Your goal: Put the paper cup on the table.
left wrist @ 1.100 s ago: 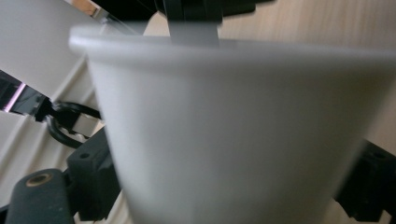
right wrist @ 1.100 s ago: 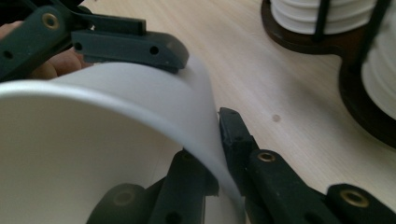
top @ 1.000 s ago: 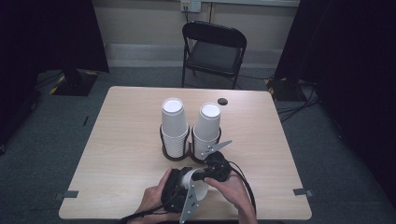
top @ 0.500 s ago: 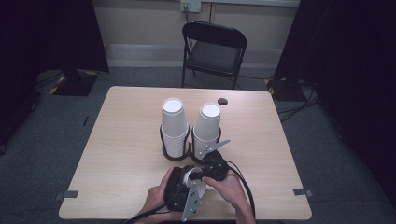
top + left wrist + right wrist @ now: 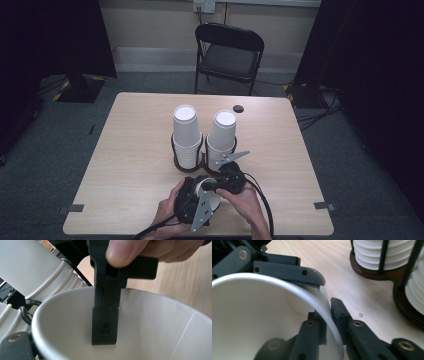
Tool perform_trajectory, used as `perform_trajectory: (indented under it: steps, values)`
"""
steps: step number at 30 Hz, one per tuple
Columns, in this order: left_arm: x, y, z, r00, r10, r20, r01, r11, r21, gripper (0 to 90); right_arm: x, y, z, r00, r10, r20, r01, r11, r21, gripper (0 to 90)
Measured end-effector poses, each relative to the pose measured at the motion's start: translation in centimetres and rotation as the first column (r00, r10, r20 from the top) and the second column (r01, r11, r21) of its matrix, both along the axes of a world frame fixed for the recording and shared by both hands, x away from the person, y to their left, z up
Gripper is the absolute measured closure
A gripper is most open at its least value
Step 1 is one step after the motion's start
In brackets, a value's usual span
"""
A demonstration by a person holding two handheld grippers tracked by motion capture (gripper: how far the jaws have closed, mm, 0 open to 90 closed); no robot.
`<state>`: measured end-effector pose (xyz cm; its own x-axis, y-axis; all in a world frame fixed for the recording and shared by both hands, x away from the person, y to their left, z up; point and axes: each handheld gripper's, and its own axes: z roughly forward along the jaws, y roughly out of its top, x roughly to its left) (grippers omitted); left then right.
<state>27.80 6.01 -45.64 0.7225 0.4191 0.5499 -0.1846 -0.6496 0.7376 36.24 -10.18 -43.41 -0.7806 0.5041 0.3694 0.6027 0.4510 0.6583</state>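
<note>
I have a single white paper cup (image 5: 209, 192) at the near edge of the worktop (image 5: 130, 150), held between both tools just in front of the wire cup holder (image 5: 204, 159) with its two stacks of cups (image 5: 186, 131). My right tool (image 5: 328, 322) straddles the cup's rim: one jaw sits inside the cup, the other outside, with the thin wall between them. Those jaws have just been easing apart a little, and I cannot tell whether the pads press on the wall or merely stand beside it. My left tool (image 5: 192, 200) lies along the cup's outer side, its dark linkage hugging the wall in the right gripper view; from these views I cannot tell how far its jaws are apart. The cup lies tipped, its mouth towards my right tool.
</note>
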Motion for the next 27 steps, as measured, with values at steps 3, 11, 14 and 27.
perform_trajectory:
  steps: [3,11,14,27]
  values:
    - [0.4,0.2,-0.1,0.9999,-0.01,-0.013,0.01,0.9996,-0.026,9.1,-0.1,-0.2,0.1,0.9999,-0.013,0.008,0.013,0.9999,0.004,77.2]
    - [1.0,1.2,-0.3,0.9975,-0.003,-0.071,-0.007,0.9894,-0.145,9.7,-0.6,-1.0,0.4,0.998,-0.05,0.039,0.049,0.9984,0.03,65.8]
    - [1.3,1.7,-0.3,0.9958,0.019,-0.09,-0.033,0.9859,-0.164,9.8,-0.8,-1.4,0.5,0.9952,-0.072,0.067,0.066,0.9944,0.082,63.2]
    - [2.4,4.3,-0.4,0.9786,0.057,-0.198,-0.116,0.9454,-0.304,9.7,-2.6,-2.9,1.0,0.9446,-0.169,0.281,0.086,0.9546,0.285,47.5]
